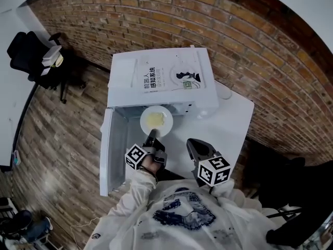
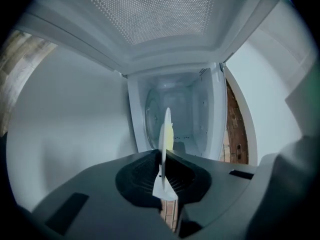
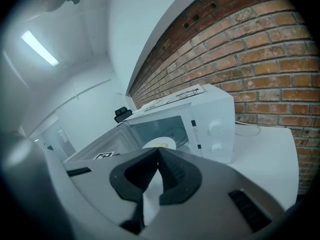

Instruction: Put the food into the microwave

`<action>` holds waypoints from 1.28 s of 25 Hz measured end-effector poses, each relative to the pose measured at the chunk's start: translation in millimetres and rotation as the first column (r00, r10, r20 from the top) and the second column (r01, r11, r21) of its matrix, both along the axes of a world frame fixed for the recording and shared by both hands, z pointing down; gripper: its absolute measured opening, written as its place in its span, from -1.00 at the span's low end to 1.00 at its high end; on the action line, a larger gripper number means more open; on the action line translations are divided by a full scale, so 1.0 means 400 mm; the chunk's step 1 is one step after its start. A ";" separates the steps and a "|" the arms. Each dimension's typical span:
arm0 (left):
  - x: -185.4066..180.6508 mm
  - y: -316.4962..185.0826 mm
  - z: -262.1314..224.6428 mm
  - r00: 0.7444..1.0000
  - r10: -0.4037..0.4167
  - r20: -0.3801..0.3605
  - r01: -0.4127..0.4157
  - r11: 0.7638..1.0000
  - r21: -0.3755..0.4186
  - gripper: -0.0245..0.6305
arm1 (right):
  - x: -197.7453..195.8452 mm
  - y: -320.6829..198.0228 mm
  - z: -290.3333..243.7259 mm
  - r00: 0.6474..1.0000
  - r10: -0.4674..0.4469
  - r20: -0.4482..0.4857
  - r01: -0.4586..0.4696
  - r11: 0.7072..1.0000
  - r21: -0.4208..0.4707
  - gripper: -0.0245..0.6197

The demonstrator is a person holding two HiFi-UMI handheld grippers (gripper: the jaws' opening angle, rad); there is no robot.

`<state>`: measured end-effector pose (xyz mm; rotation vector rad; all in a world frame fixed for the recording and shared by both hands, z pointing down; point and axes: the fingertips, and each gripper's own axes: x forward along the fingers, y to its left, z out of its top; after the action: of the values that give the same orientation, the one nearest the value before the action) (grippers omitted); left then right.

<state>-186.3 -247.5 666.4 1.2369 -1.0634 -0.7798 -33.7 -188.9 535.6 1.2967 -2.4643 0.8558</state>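
Observation:
A white plate (image 1: 156, 120) with yellow food (image 1: 154, 120) hangs at the mouth of the white microwave (image 1: 161, 79), whose door (image 1: 112, 150) swings open to the left. My left gripper (image 1: 151, 135) is shut on the plate's near rim. In the left gripper view the plate (image 2: 165, 129) shows edge-on between the jaws of the left gripper (image 2: 162, 171), with the microwave cavity (image 2: 192, 109) straight ahead. My right gripper (image 1: 195, 146) hangs back near the table's front edge. In its own view the right gripper (image 3: 159, 151) has its jaws together with nothing in them, facing the microwave (image 3: 210, 119) and the plate (image 3: 160, 143).
The microwave stands on a white table (image 1: 231, 121) against a brick wall (image 1: 260, 46). A black office chair (image 1: 31, 56) sits on the wooden floor at far left. A cable (image 3: 247, 129) lies on the table to the microwave's right.

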 end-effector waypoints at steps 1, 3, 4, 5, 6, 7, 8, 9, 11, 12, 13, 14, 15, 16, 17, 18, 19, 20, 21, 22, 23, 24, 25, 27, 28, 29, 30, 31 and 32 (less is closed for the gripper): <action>-0.001 -0.007 0.004 1.000 -0.001 -0.001 0.001 1.000 -0.003 -0.85 | -0.002 -0.005 0.001 1.000 -0.001 -0.002 0.001 1.000 -0.001 -0.88; -0.006 -0.019 0.015 1.000 -0.005 -0.005 0.005 1.000 -0.011 -0.85 | -0.005 -0.015 0.004 1.000 -0.001 -0.007 0.001 1.000 -0.003 -0.88; -0.008 -0.024 0.021 1.000 -0.008 -0.007 0.008 1.000 -0.015 -0.85 | -0.007 -0.019 0.005 1.000 -0.001 -0.009 0.001 1.000 -0.005 -0.88; -0.010 -0.030 0.027 1.000 -0.011 -0.011 0.011 1.000 -0.021 -0.85 | -0.008 -0.024 0.007 1.000 0.000 -0.012 0.000 1.000 -0.006 -0.88; -0.012 -0.036 0.033 1.000 -0.014 -0.015 0.014 1.000 -0.028 -0.85 | -0.009 -0.029 0.008 1.000 0.000 -0.015 0.000 1.000 -0.007 -0.88; -0.014 -0.041 0.039 1.000 -0.017 -0.018 0.017 0.999 -0.035 -0.85 | -0.011 -0.032 0.010 1.000 -0.001 -0.019 0.001 1.000 -0.007 -0.88; -0.015 -0.046 0.044 1.000 -0.019 -0.021 0.019 0.999 -0.040 -0.85 | -0.013 -0.035 0.011 1.000 -0.002 -0.022 0.002 1.000 -0.007 -0.88; -0.016 -0.052 0.046 1.000 -0.020 -0.021 0.019 0.999 -0.043 -0.85 | -0.016 -0.039 0.012 1.000 -0.004 -0.024 0.004 1.000 -0.007 -0.88; -0.015 -0.065 0.051 1.000 -0.017 -0.021 0.016 0.999 -0.046 -0.85 | -0.021 -0.046 0.017 1.000 -0.006 -0.027 0.006 1.000 -0.011 -0.88; -0.014 -0.072 0.055 1.000 -0.016 -0.022 0.015 0.999 -0.048 -0.85 | -0.023 -0.049 0.020 1.000 -0.007 -0.028 0.007 1.000 -0.013 -0.88; -0.013 -0.078 0.059 1.000 -0.015 -0.023 0.014 0.999 -0.051 -0.85 | -0.024 -0.052 0.024 1.000 -0.008 -0.029 0.007 1.000 -0.015 -0.88; -0.012 -0.084 0.064 1.000 -0.014 -0.022 0.013 0.999 -0.053 -0.85 | -0.024 -0.055 0.027 0.999 -0.008 -0.032 0.007 1.000 -0.017 -0.88; -0.012 -0.090 0.068 1.000 -0.014 -0.021 0.012 0.998 -0.055 -0.85 | -0.025 -0.058 0.029 0.999 -0.007 -0.034 0.006 1.000 -0.018 -0.88; -0.013 -0.095 0.072 1.000 -0.013 -0.020 0.012 0.998 -0.059 -0.85 | -0.025 -0.061 0.031 0.999 -0.006 -0.035 0.005 1.000 -0.020 -0.88; -0.014 -0.099 0.076 1.000 -0.013 -0.019 0.012 0.998 -0.064 -0.85 | -0.026 -0.064 0.032 0.999 -0.004 -0.035 0.004 1.000 -0.021 -0.88; -0.015 -0.103 0.079 1.000 -0.013 -0.018 0.012 0.998 -0.070 -0.85 | -0.028 -0.067 0.032 0.999 -0.004 -0.036 0.003 1.000 -0.022 -0.88; -0.015 -0.107 0.081 1.000 -0.013 -0.018 0.011 0.997 -0.074 -0.85 | -0.029 -0.069 0.033 0.999 -0.004 -0.037 0.003 1.000 -0.023 -0.88; -0.015 -0.111 0.083 1.000 -0.012 -0.017 0.010 0.997 -0.076 -0.85 | -0.030 -0.071 0.033 0.999 -0.005 -0.038 0.004 1.000 -0.024 -0.88; -0.014 -0.114 0.084 1.000 -0.011 -0.017 0.010 0.997 -0.078 -0.85 | -0.032 -0.073 0.034 0.999 -0.006 -0.039 0.005 1.000 -0.026 -0.88; -0.014 -0.117 0.085 1.000 -0.012 -0.018 0.010 0.997 -0.080 -0.85 | -0.034 -0.074 0.035 0.999 -0.007 -0.040 0.006 1.000 -0.028 -0.88; -0.014 -0.119 0.088 1.000 -0.012 -0.018 0.011 0.997 -0.081 -0.85 | -0.036 -0.076 0.036 0.999 -0.008 -0.041 0.007 1.000 -0.028 -0.88; -0.015 -0.122 0.090 1.000 -0.013 -0.020 0.011 0.996 -0.084 -0.85 | -0.038 -0.078 0.036 0.999 -0.009 -0.041 0.008 1.000 -0.028 -0.88; -0.015 -0.124 0.094 1.000 -0.014 -0.021 0.012 0.996 -0.086 -0.85 | -0.040 -0.080 0.037 0.999 -0.010 -0.042 0.009 1.000 -0.028 -0.88; -0.017 -0.128 0.101 1.000 -0.015 -0.021 0.012 0.996 -0.092 -0.85 | -0.044 -0.084 0.039 0.999 -0.012 -0.043 0.010 1.000 -0.027 -0.88; -0.019 -0.130 0.105 1.000 -0.015 -0.022 0.013 0.995 -0.095 -0.85 | -0.046 -0.086 0.039 0.999 -0.012 -0.044 0.010 1.000 -0.027 -0.88; -0.020 -0.133 0.107 1.000 -0.016 -0.021 0.014 0.995 -0.097 -0.85 | -0.048 -0.087 0.038 0.999 -0.012 -0.044 0.010 1.000 -0.027 -0.88; -0.022 -0.135 0.109 1.000 -0.017 -0.021 0.014 0.995 -0.098 -0.85 | -0.049 -0.088 0.038 0.999 -0.011 -0.043 0.010 1.000 -0.028 -0.88; -0.022 -0.139 0.111 1.000 -0.017 -0.022 0.015 0.995 -0.100 -0.85 | -0.050 -0.088 0.039 0.999 -0.011 -0.043 0.010 1.000 -0.028 -0.88; -0.023 -0.142 0.113 1.000 -0.018 -0.023 0.015 0.995 -0.100 -0.85 | -0.051 -0.088 0.040 0.999 -0.011 -0.044 0.009 1.000 -0.029 -0.88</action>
<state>-195.4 -304.4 711.7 1.1325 -1.0814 -0.7435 -54.0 -224.2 551.5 1.2785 -2.4140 0.8484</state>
